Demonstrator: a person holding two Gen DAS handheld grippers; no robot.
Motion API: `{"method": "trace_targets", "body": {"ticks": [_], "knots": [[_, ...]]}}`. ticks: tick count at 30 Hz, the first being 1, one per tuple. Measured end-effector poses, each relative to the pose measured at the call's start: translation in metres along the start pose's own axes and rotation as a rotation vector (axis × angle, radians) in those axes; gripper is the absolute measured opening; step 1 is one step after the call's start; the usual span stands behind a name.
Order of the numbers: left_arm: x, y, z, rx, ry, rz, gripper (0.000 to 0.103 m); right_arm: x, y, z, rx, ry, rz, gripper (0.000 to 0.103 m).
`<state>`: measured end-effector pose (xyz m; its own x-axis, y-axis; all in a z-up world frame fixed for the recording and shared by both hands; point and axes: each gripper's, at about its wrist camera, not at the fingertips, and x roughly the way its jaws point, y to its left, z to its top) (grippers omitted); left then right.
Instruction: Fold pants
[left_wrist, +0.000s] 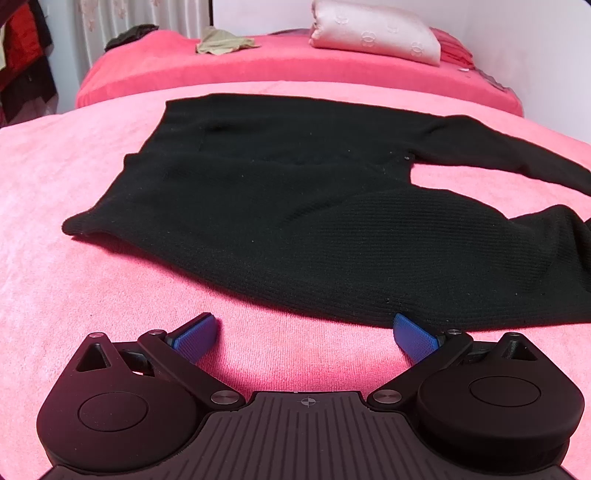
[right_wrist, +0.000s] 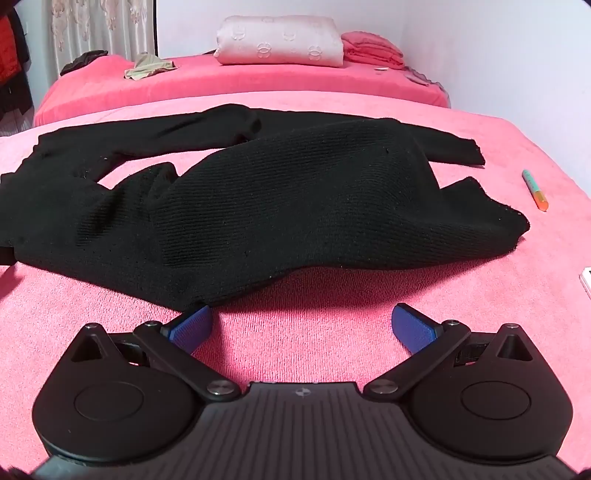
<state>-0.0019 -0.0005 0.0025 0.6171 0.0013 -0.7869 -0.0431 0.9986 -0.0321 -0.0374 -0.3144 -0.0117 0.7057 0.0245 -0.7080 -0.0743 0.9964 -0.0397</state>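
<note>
Both grippers' jaws gape empty before the pants; only the right view shows a pen.

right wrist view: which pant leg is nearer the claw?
The bulky ribbed black leg lying in front, its hem close to the open right claw. The other leg lies flatter behind it, toward the folded white quilt.

Black ribbed-knit pants lie on a light pink terry bed cover, with a deeper pink blanket behind. A pale pink pillow carries an embossed flower pattern. Blue textured pads tip black jaws; a green-and-orange pen lies near.
</note>
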Motion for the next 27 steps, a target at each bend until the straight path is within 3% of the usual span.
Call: {"method": "trace_targets", "body": {"ticks": [27], "knots": [[-0.003,0.0,-0.013,0.003,-0.063,0.004,0.103,-0.002,0.0,-0.012,0.004,-0.065,-0.003,0.103]]}}
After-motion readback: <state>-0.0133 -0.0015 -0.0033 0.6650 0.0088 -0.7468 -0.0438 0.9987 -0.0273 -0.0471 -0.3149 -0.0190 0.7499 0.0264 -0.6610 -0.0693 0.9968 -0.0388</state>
